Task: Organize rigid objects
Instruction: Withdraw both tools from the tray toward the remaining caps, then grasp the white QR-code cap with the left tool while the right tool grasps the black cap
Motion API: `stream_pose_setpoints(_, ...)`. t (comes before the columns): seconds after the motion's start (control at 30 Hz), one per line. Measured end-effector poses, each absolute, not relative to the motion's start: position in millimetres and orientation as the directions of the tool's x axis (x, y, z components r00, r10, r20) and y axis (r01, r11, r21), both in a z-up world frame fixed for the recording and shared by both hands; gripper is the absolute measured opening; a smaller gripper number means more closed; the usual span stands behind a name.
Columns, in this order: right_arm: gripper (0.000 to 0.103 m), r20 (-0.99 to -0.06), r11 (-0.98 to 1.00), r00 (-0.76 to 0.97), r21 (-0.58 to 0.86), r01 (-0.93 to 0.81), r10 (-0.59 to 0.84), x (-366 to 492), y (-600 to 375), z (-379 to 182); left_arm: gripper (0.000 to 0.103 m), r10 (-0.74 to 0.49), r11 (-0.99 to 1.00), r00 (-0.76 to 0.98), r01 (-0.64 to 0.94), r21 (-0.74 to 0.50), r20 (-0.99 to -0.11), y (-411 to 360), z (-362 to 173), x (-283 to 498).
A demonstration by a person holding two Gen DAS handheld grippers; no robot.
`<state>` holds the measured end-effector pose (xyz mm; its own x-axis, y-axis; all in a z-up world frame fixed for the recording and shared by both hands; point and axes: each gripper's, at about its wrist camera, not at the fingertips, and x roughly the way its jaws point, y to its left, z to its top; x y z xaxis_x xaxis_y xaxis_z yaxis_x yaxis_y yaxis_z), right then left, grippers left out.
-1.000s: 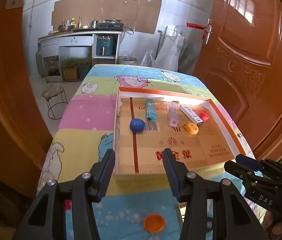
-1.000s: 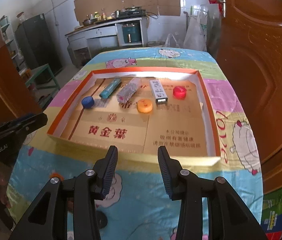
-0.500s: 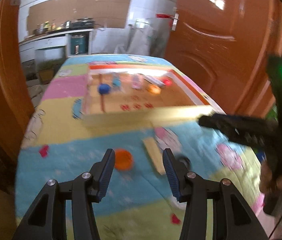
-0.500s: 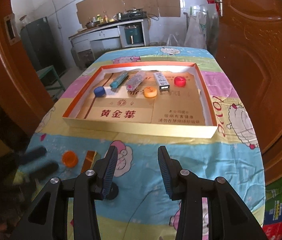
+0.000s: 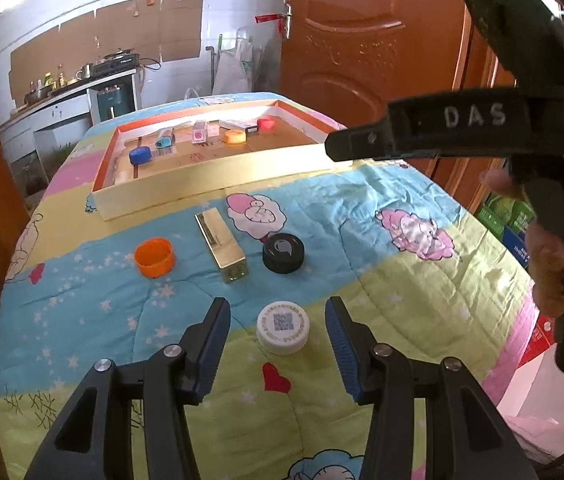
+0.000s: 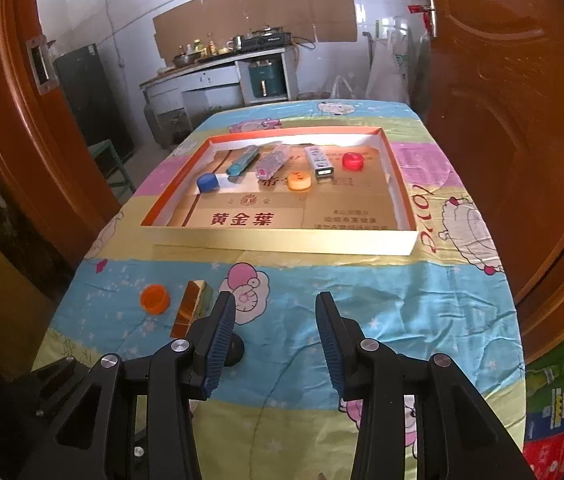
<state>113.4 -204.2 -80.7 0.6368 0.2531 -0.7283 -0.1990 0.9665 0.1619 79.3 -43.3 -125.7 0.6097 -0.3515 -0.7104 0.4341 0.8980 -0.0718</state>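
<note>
A: Jaws, left gripper [image 5: 278, 338]: apart, nothing pressed. White cap [image 5: 282, 327] lies between the fingers on the quilt [image 5: 381, 272], clear of both pads.

B: Jaws, right gripper [image 6: 276, 330]: apart as well, empty, bare quilt between them. The black handle and the person's hand [image 5: 553, 264] holding it fill the right of the left wrist view.

A: Loose items near the white cap: orange cap [image 5: 154, 257], open side up; gold bar-shaped box [image 5: 222, 246], lying flat; black cap [image 5: 283, 253]. All three sit on the quilt just short of the tray [image 5: 170, 194].

B: Already in the tray, far end: blue cap [image 6: 207, 183], teal tube [image 6: 243, 161], clear pink case [image 6: 273, 161], orange disc [image 6: 299, 181], white stick [image 6: 318, 162], red cap [image 6: 352, 161].

A: Risks, as I judge them. The white cap is low and round on soft cloth; pads closing too high would skate over its rim and flick it off, or pinch quilt along with it.

B: Second risk: the two grippers are close together. A lift toward the tray could knock the right one, or sweep the black cap and gold box.

A: Pose, left: angled steeply down over the near edge of the table, fingers straddling the cap.

B: Pose, right: similar downward tilt, held above the quilt, aimed at the tray's near wall.
</note>
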Motion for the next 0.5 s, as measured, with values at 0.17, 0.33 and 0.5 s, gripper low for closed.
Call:
stream_pose_setpoints(0.17,0.043,-0.736,0.964,0.625,0.168,-0.206,0.261,112.0,-204.3,-85.0,0.049,-0.331,0.898,0.589,0.437,-0.054,-0.737,-47.9,-135.0,85.0)
stream_pose_setpoints(0.33,0.043,-0.750,0.960,0.602,0.175,-0.217,0.273,113.7,-202.0,-93.7,0.031,-0.304,0.911,0.586,0.410,-0.049,-0.751,-45.2,-139.8,89.2)
stream_pose_setpoints(0.5,0.043,-0.766,0.955,0.575,0.179,-0.238,0.287,115.5,-196.6,-103.2,0.030,-0.315,0.911,0.586,0.406,-0.065,-0.747,-40.2,-139.4,91.2)
